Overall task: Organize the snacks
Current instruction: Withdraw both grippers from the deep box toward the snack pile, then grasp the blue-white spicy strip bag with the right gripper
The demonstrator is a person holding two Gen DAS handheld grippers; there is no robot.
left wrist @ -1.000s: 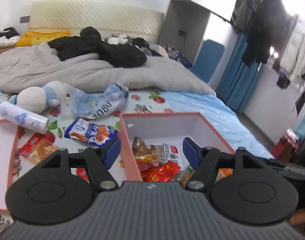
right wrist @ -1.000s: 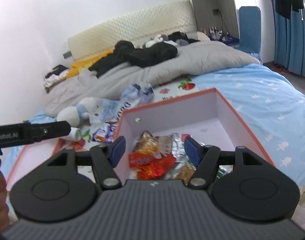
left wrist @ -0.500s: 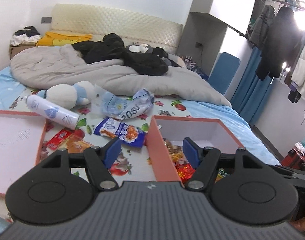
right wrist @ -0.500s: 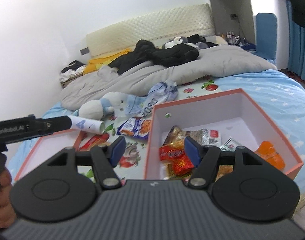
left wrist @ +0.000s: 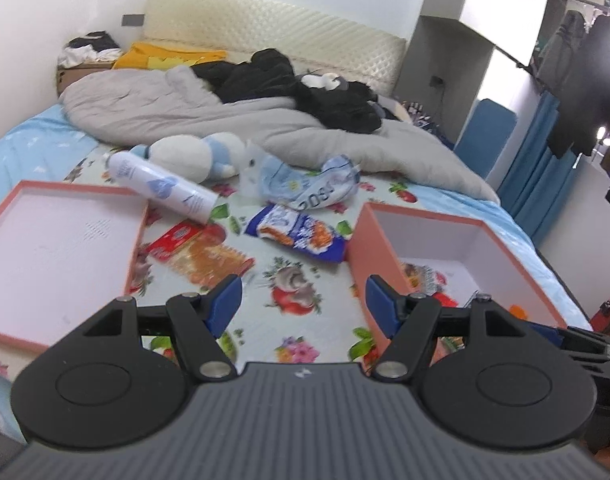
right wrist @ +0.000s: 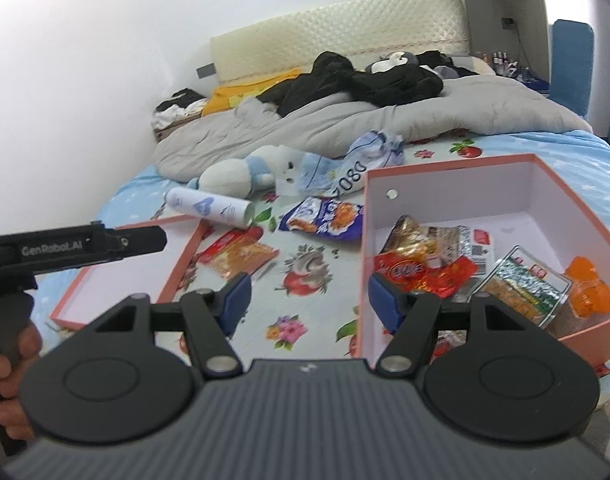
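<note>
Both views swung left, baring crinkly foil packets [left wrist: 201,254] beside rigid box [right wrist: 457,176].

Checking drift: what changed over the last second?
Both views swung left, off the box toward the loose snacks: the blue packet and red packet. Left gripper and right gripper stayed open and empty; nothing on the bed moved.
</note>
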